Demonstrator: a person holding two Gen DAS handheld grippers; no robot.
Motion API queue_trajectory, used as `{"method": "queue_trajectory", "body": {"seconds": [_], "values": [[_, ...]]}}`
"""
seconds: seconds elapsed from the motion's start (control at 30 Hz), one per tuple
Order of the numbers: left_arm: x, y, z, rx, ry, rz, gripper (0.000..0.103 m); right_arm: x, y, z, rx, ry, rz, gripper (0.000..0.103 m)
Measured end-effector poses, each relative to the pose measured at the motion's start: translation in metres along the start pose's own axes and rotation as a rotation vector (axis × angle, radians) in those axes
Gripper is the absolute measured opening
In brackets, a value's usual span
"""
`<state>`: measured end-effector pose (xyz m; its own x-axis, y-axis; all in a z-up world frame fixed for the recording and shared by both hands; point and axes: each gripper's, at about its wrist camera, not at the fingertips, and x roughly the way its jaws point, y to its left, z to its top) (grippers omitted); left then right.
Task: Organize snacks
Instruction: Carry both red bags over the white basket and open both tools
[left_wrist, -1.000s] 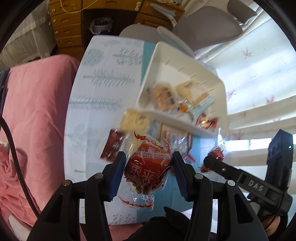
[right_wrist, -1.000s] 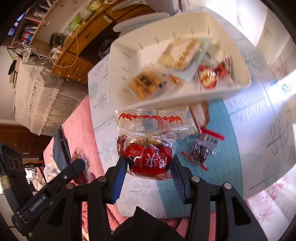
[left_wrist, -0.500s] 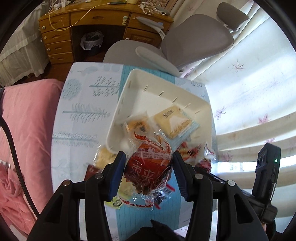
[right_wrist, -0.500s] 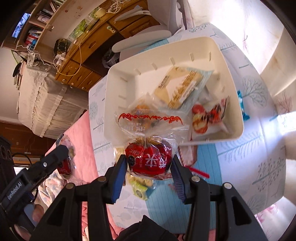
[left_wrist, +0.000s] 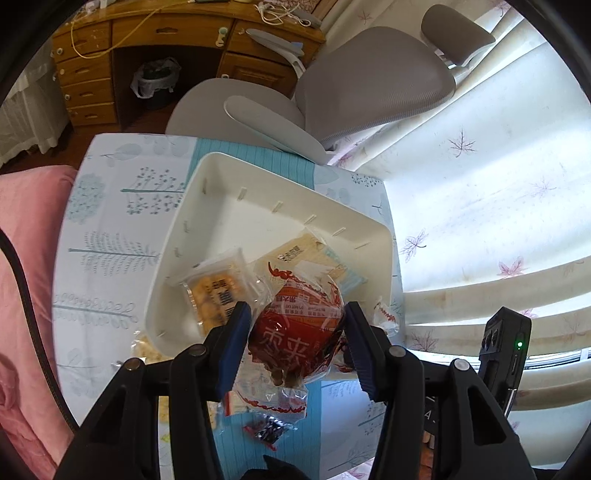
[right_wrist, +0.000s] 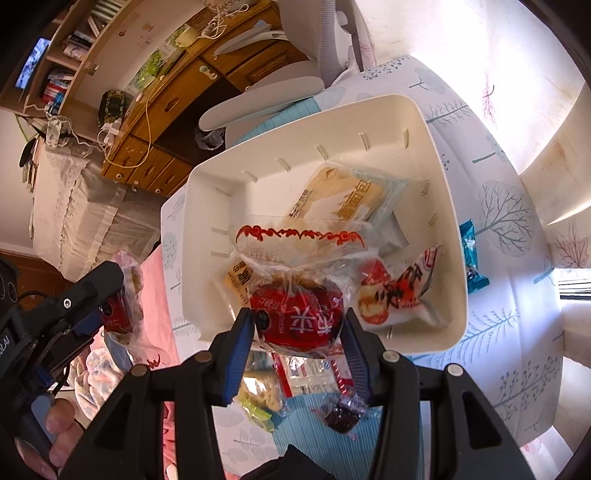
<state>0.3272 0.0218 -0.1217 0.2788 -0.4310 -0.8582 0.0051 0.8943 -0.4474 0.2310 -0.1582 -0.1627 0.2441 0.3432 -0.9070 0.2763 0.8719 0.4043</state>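
Note:
A white plastic bin (left_wrist: 229, 221) stands on the small table and holds several wrapped snacks; it also shows in the right wrist view (right_wrist: 448, 236). My left gripper (left_wrist: 295, 341) is shut on a red snack pack in clear wrap (left_wrist: 299, 332), held above the bin's near edge. My right gripper (right_wrist: 297, 326) is shut on a like red snack pack (right_wrist: 295, 317), also above the bin's near edge. The left gripper (right_wrist: 99, 317) with its pack shows at the left of the right wrist view.
Loose snacks lie on the tablecloth (left_wrist: 107, 229) in front of the bin, among them a dark packet (left_wrist: 267, 432) and a yellow-green one (right_wrist: 258, 410). A blue packet (right_wrist: 472, 266) lies right of the bin. A grey office chair (left_wrist: 351, 85) stands behind the table.
Both grippers have moved forward with their red packs, from over the loose snacks on the cloth to above the bin's near edge. Both stay shut.

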Motion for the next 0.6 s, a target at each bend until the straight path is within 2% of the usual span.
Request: {"method": "queue_trajectory", "body": {"seconds": [0.23, 0.27, 0.3, 0.33, 0.5, 0.6], "values": [[0.013, 0.002, 0.007, -0.012, 0.003, -0.008, 0.051, 0.006, -0.011, 0.012, 0.022, -0.001, -0.016, 0.050], [0.014, 0.002, 0.008, -0.014, 0.002, -0.004, 0.055, 0.007, -0.012, 0.013, 0.025, -0.003, -0.024, 0.050], [0.014, 0.003, 0.008, -0.017, 0.001, 0.005, 0.065, 0.008, -0.012, 0.014, 0.029, -0.003, -0.029, 0.051], [0.014, 0.004, 0.008, -0.022, -0.003, 0.018, 0.068, 0.010, -0.013, 0.015, 0.033, 0.001, -0.033, 0.052], [0.011, 0.012, 0.006, -0.045, -0.004, 0.037, 0.075, 0.013, -0.016, 0.015, 0.051, 0.009, -0.020, 0.077], [0.007, 0.015, 0.003, -0.053, -0.007, 0.042, 0.075, 0.011, -0.014, 0.014, 0.048, 0.005, -0.015, 0.079]]}}
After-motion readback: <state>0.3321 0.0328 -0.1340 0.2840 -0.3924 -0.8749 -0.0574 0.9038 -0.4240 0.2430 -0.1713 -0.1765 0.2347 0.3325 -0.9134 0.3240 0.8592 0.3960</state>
